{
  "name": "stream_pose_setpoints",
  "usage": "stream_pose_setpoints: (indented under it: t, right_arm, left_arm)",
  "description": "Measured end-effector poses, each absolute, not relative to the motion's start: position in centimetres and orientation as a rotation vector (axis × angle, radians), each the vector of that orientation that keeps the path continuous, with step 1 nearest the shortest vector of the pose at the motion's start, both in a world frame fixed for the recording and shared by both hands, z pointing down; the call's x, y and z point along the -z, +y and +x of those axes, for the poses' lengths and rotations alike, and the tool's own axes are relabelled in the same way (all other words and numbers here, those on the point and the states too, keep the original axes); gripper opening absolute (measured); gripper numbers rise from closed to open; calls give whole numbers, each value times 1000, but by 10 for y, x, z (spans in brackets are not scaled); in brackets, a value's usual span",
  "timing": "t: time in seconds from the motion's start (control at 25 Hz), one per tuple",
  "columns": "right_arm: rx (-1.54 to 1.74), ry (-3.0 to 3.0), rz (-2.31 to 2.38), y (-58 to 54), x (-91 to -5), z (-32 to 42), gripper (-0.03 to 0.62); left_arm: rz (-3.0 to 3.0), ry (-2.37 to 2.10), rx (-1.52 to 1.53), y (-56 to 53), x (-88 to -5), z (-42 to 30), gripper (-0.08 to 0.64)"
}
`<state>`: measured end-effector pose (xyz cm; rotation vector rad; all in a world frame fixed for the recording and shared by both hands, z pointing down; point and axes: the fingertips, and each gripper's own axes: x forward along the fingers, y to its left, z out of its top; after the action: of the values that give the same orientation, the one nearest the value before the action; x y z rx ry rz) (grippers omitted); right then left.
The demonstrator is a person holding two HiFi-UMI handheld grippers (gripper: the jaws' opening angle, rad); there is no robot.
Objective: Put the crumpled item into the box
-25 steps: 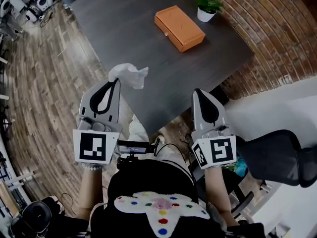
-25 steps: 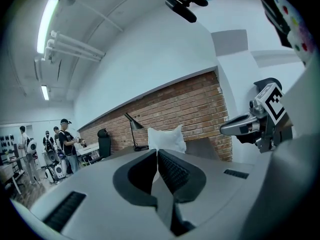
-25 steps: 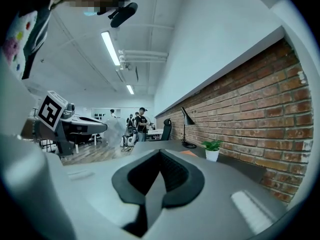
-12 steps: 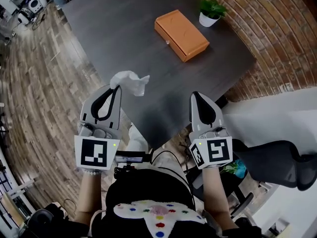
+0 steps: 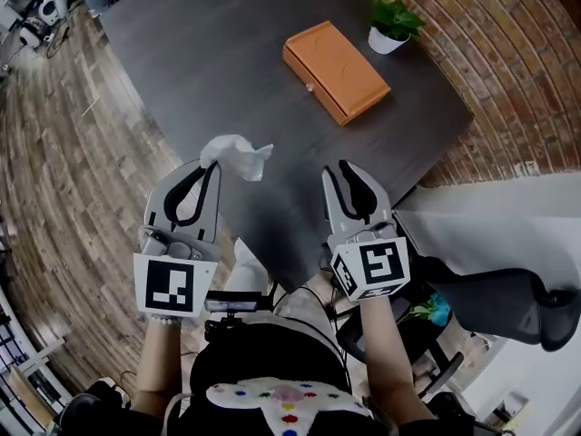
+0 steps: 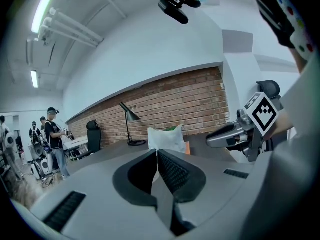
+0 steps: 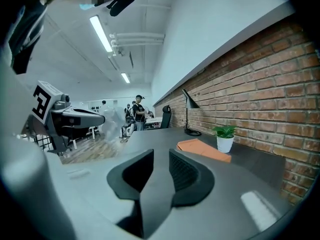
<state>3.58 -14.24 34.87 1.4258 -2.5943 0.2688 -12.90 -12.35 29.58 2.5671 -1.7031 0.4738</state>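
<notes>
tissue [image 5: 238, 153], crumpled, pinched in left hand-held gripper [image 5: 211, 166]; right hand-held gripper [image 5: 352, 178] jaws opening, empty; orange box [image 5: 336, 59] closed.

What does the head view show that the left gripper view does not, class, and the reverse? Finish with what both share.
Only the head view: the marker cube of the left gripper and the plant's white pot. Only the left gripper view: a desk lamp, ceiling lights and people standing at far left. Both: the crumpled tissue in the shut left tongs, the orange box (only an edge in the left gripper view), the brick wall, and the right gripper, its tongs opening with nothing between them.
</notes>
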Motion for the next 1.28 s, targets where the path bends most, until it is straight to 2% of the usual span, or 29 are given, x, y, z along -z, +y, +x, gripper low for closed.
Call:
stream_pose_setpoints:
  t: [0.6,1.28]
  right_arm:
    - [-256,-2455,1479,-222,-391,8,94]
    - [-475,-2305,1642,-296,-461,-5,101]
  left_arm:
    - [2599,-1619,-526,-182,-325,-154,12]
    - [2598,-1543,-558,-230,-356,-174,12]
